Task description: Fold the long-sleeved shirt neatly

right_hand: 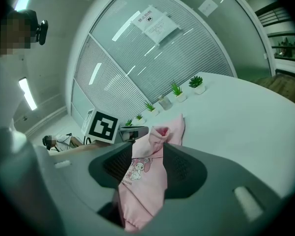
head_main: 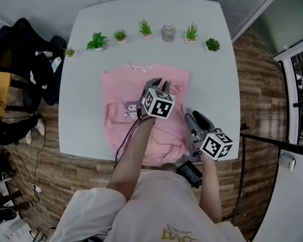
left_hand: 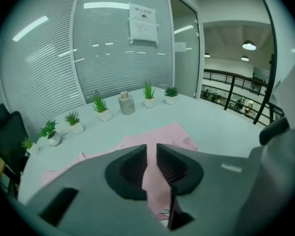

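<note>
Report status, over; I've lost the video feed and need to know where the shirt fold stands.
Left tool pinching shirt mid-body. Right tool clamped on bunched shirt cloth. Fold unfinished. Potted plants along table's far edge, clear of shirt.

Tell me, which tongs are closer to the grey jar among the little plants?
Left. The left tongs are over the middle of the pink shirt, just this side of the grey jar. The right tongs are farther back, by the near edge of the table.
</note>
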Demonstrator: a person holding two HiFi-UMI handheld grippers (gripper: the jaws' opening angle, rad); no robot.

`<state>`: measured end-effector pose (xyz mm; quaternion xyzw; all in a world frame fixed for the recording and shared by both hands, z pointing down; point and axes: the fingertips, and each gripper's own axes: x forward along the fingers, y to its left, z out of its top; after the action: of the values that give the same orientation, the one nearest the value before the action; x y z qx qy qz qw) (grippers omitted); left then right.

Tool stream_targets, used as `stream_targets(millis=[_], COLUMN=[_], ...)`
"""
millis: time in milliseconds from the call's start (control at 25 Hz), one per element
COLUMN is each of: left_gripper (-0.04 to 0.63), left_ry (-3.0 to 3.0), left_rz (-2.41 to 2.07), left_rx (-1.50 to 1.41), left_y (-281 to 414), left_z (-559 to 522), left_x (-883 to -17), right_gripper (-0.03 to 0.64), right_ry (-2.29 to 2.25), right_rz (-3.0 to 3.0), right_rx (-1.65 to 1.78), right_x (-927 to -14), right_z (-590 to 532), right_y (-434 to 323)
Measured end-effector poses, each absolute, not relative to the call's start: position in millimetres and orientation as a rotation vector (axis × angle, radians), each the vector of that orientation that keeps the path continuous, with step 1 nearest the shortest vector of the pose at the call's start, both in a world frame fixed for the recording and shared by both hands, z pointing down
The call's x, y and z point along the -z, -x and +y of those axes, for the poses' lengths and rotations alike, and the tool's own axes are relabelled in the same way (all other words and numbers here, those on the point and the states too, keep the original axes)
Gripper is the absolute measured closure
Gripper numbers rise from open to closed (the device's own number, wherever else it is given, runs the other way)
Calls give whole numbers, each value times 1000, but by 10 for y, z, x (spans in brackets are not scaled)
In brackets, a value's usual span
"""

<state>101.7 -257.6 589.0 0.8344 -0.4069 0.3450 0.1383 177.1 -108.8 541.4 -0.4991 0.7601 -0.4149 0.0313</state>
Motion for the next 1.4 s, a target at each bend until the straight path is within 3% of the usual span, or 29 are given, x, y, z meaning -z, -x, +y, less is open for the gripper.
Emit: stream_targets(millis=[80, 120, 280, 480, 680, 760, 960, 1320, 1400], left_gripper=[591, 592, 465, 439, 357, 360, 459, 502, 485], left_ry=[-2396, -2398, -2408, -2384, -2357, -2380, -2503, -2372, -2378], left_rz=[-1222, -1210, -1035, -1034, -1094, -1171, -1316, -1301, -1280], left_rx=[-1084, -1110, -1180, -1196, -1057, -938, -823, -585, -522], left_y=[-979, -1007, -1292, -1348, -1246, -1114, -711, -36, 99], left_z=[-2603, -2582, -2365, -2320, -2402, -2431, -2373, -2118, -2019], left_x=[-6005, -6065, -6318, -6467, -6238, -5983, -5496, -5219, -5109], right_gripper=[417, 417, 417, 417, 417, 417, 415, 410, 408], right_ry=[1541, 1544, 1554, 1544, 1508, 1488, 1434, 1448, 1455], right_rz=[2340, 2339, 2328, 2332, 2348, 2356, 2378, 2409, 2418], right_rx=[1285, 1290, 1307, 1309, 1305, 1292, 1222, 1161, 1152], right_x=[-5433, -5448, -5504, -5516, -5513, -5483, -5300, -5122, -5104], right_z=[-1071, -1061, -1046, -1046, -1058, -1064, -1039, -823, -755], right_y=[-1781, -1793, -1851, -1879, -1867, -1825, -1707, -1490, -1430])
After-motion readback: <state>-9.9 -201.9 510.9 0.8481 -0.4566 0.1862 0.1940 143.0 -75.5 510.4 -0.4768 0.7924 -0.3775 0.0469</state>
